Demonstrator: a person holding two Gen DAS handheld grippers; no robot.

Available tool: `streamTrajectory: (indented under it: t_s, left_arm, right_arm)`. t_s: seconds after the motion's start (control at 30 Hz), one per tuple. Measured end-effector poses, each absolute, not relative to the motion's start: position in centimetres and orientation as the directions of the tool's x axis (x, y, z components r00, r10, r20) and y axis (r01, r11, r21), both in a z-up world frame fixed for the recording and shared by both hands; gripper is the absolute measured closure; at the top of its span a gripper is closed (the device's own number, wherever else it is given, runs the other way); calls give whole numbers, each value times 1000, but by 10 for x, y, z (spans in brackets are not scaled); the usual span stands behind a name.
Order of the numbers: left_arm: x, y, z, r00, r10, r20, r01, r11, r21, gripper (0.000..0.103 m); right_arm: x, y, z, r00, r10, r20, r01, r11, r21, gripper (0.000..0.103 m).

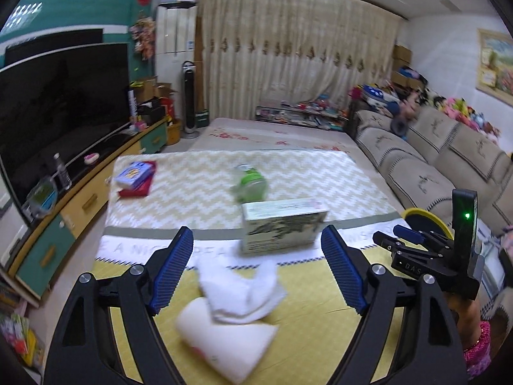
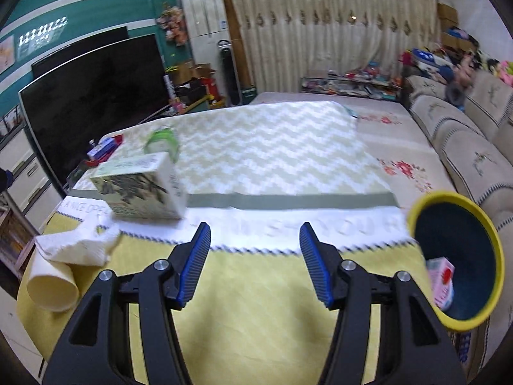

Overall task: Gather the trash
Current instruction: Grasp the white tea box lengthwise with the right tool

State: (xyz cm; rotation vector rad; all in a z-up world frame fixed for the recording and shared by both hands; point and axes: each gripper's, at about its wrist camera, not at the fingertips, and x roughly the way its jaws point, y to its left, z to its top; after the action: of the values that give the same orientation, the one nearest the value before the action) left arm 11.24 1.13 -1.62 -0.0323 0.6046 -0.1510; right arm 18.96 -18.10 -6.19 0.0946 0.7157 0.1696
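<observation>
Your left gripper gapes empty over the tissue; the right gripper is half open, empty. Bin at three o'clock, probably holding a carton. Close on the tissue.

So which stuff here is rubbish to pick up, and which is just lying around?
For the job:
- tissue
- paper cup
- carton
- green bottle
- bin, pink box already inside

Just lying about:
- TV
- sofa
- booklets
- fan
</observation>
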Motion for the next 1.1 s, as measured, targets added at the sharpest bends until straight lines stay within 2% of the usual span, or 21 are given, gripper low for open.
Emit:
streamTrajectory:
  t_s: [0.5,0.57,0.63,0.73,0.83,1.1]
  left_arm:
    - [120,44,-32,808,-146,-571,87,988,-130,22]
    - [120,46,-33,809,-147,-569,85,987,-134,22]
    - [121,48,-33,810,-150,-568,83,986,-141,22]
    - [120,49,-35,809,-155,-567,86,985,-147,22]
    - [119,51,-34,809,-159,-566,90,985,-148,22]
    - [120,55,-38,810,-172,-561,91,981,-169,22]
  right_arm:
    - [229,-110,-61,694,271,-666,-249,960,131,48]
    - [230,-104,-60,683,297,-667,-270,952,147,40]
    - [233,-98,-57,677,335,-655,-287,940,184,23]
    - [233,-87,-52,701,354,-620,-304,934,190,10]
    - [239,-79,-44,708,355,-611,-353,926,130,10]
    - [266,-62,-46,620,413,-668,-518,854,47,10]
